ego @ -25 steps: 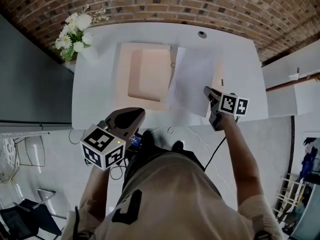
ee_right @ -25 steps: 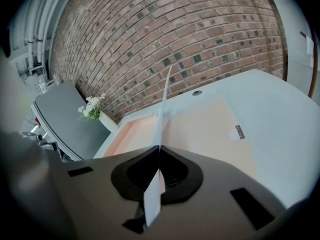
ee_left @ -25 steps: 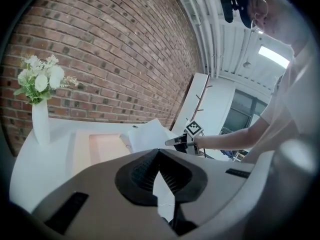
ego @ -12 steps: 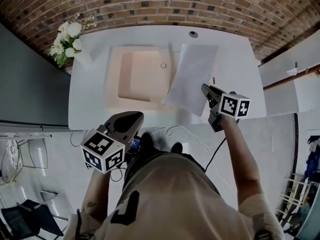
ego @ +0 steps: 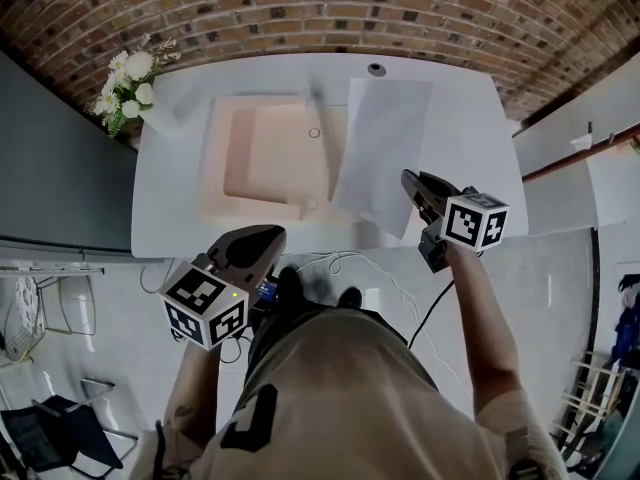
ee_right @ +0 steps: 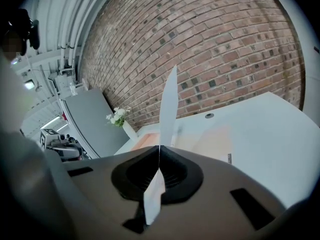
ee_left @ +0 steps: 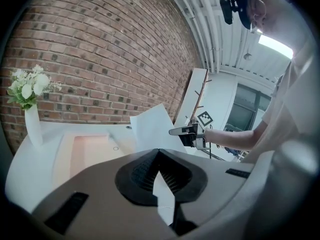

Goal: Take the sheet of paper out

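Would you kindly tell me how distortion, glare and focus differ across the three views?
Head view: the fisheye bows the brick wall into an arc; the table is evenly lit, without glare. Left gripper view: black vignette in the corners, and the ceiling light is blown out. Right gripper view: the wall curves too; the sheet shows edge-on, its near end soft.

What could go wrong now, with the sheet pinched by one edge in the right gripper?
1. The right gripper grips the sheet by its near edge only; the free rest could sag, crease or slip out.
2. The left gripper hangs shut at the near edge of the table, so nothing pins the pink folder if the sheet drags on it.
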Demonstrator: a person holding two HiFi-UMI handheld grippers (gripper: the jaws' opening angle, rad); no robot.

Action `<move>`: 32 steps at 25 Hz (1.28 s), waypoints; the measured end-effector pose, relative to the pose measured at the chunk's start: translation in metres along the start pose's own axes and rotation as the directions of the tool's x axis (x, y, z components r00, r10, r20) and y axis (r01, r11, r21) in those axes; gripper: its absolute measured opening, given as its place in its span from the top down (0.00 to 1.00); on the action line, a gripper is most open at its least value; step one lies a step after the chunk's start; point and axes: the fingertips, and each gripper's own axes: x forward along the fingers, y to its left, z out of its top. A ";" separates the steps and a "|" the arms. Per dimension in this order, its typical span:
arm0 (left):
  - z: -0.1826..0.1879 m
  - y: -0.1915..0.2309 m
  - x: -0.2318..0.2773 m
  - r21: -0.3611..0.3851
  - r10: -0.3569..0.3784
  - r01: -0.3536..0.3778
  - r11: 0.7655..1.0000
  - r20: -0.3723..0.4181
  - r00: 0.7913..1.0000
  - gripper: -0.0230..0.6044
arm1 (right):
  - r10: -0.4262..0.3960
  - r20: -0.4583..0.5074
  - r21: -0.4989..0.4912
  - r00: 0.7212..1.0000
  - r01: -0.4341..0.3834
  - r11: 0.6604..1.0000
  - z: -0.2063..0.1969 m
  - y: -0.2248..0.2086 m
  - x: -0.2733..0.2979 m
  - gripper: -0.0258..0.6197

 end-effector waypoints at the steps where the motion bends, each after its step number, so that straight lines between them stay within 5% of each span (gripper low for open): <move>1: 0.000 -0.003 0.002 0.001 0.002 -0.002 1.000 0.001 1.000 0.94 | 0.013 0.005 -0.001 1.000 -0.013 1.000 0.002 0.002 -0.003 0.92; 32: -0.007 -0.069 0.015 -0.029 0.175 -0.174 0.984 0.028 0.984 0.94 | 0.245 -0.042 -0.121 0.969 -0.248 0.961 0.005 0.021 -0.056 0.92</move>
